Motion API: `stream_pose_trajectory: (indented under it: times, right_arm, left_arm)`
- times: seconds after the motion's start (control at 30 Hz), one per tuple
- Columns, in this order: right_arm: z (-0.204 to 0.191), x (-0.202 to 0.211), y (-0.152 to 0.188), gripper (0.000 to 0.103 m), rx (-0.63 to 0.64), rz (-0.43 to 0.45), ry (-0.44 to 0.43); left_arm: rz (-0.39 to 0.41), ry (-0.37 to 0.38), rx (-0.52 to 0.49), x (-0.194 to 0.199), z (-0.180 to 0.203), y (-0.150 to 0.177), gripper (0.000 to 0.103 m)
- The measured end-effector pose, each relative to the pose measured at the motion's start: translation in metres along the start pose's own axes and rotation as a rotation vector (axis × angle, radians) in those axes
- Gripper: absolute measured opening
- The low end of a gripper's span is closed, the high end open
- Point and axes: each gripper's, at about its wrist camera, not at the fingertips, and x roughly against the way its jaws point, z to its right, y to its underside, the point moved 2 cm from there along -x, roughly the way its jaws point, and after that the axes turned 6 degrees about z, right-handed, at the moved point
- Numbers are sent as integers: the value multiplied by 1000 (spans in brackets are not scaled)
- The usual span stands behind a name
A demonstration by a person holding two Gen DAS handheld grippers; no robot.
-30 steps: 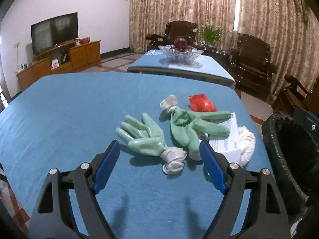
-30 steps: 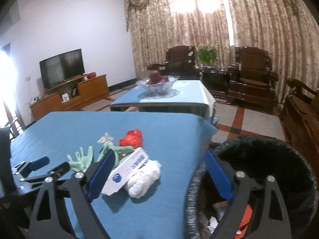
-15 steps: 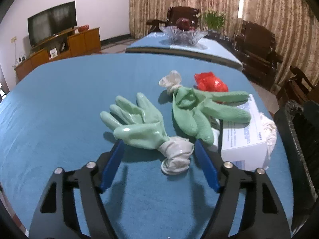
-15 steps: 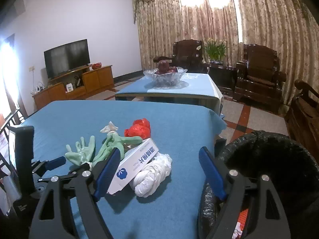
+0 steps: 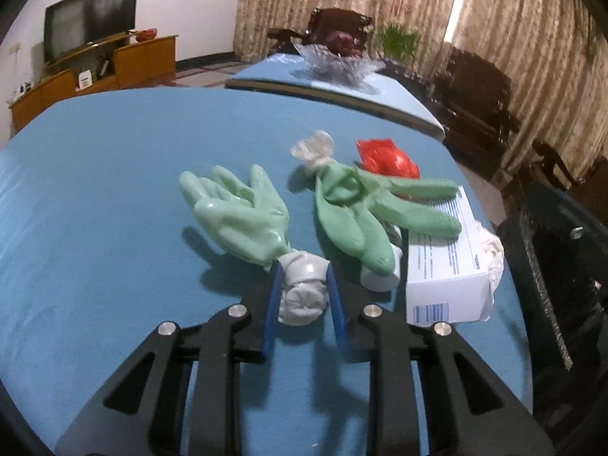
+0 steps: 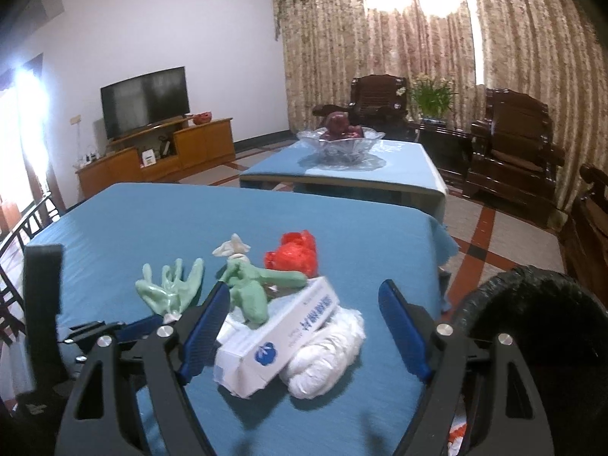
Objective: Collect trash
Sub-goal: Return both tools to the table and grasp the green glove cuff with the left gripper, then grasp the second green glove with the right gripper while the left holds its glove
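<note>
A pale green rubber glove (image 5: 235,220) lies on the blue table (image 5: 114,159). My left gripper (image 5: 302,277) is shut on its white rolled cuff (image 5: 304,288). A second green glove (image 5: 357,209) lies to its right, partly over a white box (image 5: 444,262), with a red plastic wad (image 5: 387,157) behind. In the right wrist view my right gripper (image 6: 304,326) is open above the white box (image 6: 281,338) and a white crumpled bag (image 6: 326,353). The first glove (image 6: 171,292) and the left gripper (image 6: 144,326) show at its left.
A black-lined trash bin (image 6: 539,342) stands off the table's right edge; it also shows in the left wrist view (image 5: 562,266). A second table with a glass fruit bowl (image 6: 338,144) stands behind. Dark wooden armchairs (image 6: 509,144) and a TV cabinet (image 6: 152,155) line the room.
My left gripper moved forward and closed on the pale glove's white cuff. My right gripper shifted left from the bin, over the box and bag, still open.
</note>
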Motion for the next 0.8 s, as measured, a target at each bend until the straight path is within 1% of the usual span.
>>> stream_pose_trajectory:
  times: [0.23,0.4,0.6,0.67,0.8]
  right_arm:
    - [-28,-29,-3,79,3,-38,-54]
    - [-51,-58,-4,73,-5,-73,-89]
    - [-63,-84,1,70,15,-109,-67]
    - [-65,-91,1,67,14,-120,-59]
    - [-69,-106,2,66,5,-149,-42]
  left_arm:
    - [37,-47,34,16,-35,-12,20]
    - [59,-77,54,21,-56,-23,20]
    - [76,-88,48,23,-67,-29,20]
    - [77,-85,50,21,-69,-29,20]
    - [75,-84,55,18,-74,-30,20]
